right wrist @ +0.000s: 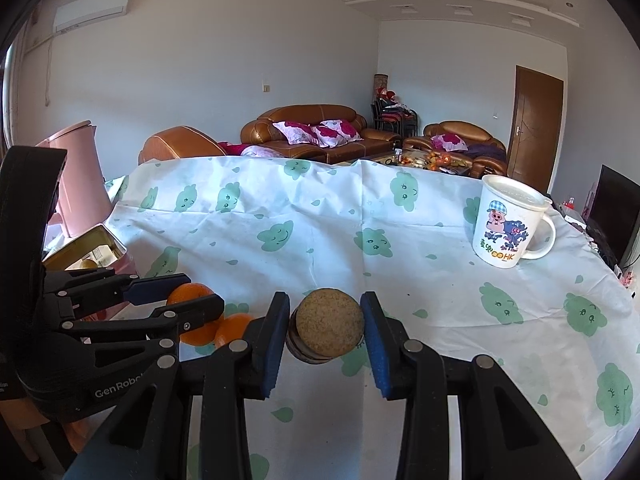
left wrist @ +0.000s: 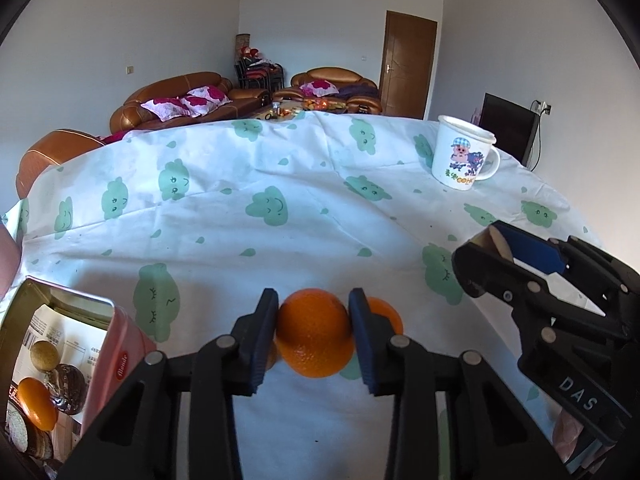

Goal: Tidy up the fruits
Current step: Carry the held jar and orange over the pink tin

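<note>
Low in the middle of the left wrist view, the left gripper (left wrist: 314,334) is clamped on an orange (left wrist: 315,332), its blue pads pressing both sides. A second orange (left wrist: 386,312) peeks out just behind the right pad. At the lower left, an open tin box (left wrist: 60,300) holds another orange (left wrist: 36,404) among round brown fruits. Low in the centre of the right wrist view, the right gripper (right wrist: 326,332) is clamped on a round brown fruit (right wrist: 330,326). A cartoon mug (right wrist: 508,226) stands at the right on the cloud-patterned tablecloth (right wrist: 280,208).
</note>
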